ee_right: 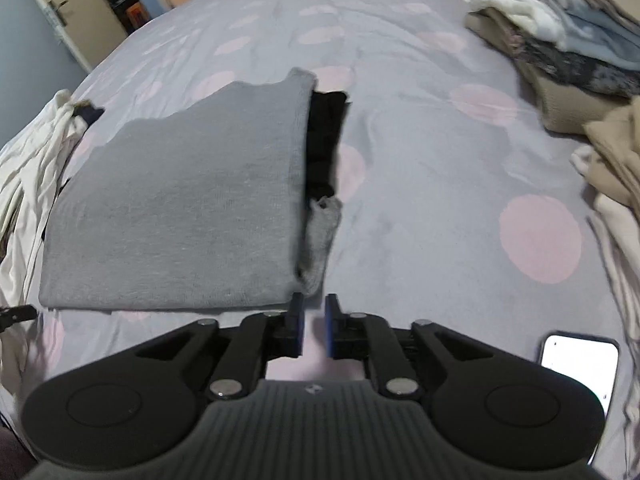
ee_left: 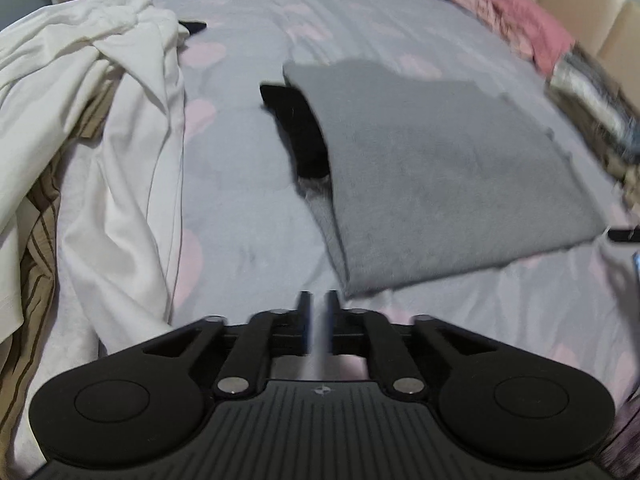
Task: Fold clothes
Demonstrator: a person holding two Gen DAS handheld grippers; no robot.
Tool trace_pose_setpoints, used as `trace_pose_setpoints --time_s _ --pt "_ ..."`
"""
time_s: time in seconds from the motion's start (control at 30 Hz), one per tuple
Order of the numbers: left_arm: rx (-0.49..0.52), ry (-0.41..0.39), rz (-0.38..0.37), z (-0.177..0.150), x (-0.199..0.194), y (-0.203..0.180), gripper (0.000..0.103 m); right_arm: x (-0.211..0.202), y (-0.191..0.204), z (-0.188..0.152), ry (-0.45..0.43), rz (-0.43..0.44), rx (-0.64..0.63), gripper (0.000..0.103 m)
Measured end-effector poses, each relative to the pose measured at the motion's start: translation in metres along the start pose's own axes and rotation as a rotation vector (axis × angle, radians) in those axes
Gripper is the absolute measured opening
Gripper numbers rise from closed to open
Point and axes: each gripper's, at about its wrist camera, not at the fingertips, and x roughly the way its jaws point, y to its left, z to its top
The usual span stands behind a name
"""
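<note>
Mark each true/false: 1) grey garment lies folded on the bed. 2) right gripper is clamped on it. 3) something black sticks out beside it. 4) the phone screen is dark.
1) True: the grey garment lies folded flat on the bed.
2) False: the right gripper is open, nothing between its fingers.
3) True: black fabric shows along its edge.
4) False: the phone screen is lit white.
</note>
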Motion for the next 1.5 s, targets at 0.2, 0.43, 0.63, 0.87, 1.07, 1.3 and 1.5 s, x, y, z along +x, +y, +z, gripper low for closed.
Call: trace_pose_setpoints --time_s 0.2,0.43,0.63,0.87,1.07,1.3,1.5 --pt "-0.085 -0.032 -0.055 0.012 0.010 -0.004 0.049 -0.007 -0.013 0.008 -0.056 0.095 0.166 0.047" --pt "-0.177 0.014 -0.078 0.015 0.044 0.005 0.047 0.022 -0.027 0.012 -0.008 0.156 0.333 0.051" --pt "-0.155 -0.014 -0.069 0.014 0.053 0.001 0.036 0.048 -0.025 0.013 0.008 0.167 0.341 0.050" --pt "-0.145 -0.033 -0.080 0.015 0.050 -0.009 0.005 0.052 -0.016 0.017 -0.004 0.137 0.326 0.013" --pt "-0.158 -0.045 -0.085 0.026 0.017 -0.006 0.004 0.020 -0.004 0.027 -0.043 0.133 0.320 0.010" --pt "-0.151 0.030 -0.103 0.028 -0.026 -0.006 0.004 -0.030 0.002 0.021 -0.001 0.131 0.298 0.010" --pt "-0.145 0.120 -0.104 -0.002 -0.044 -0.008 0.004 -0.052 0.003 -0.021 0.085 0.120 0.270 0.010"
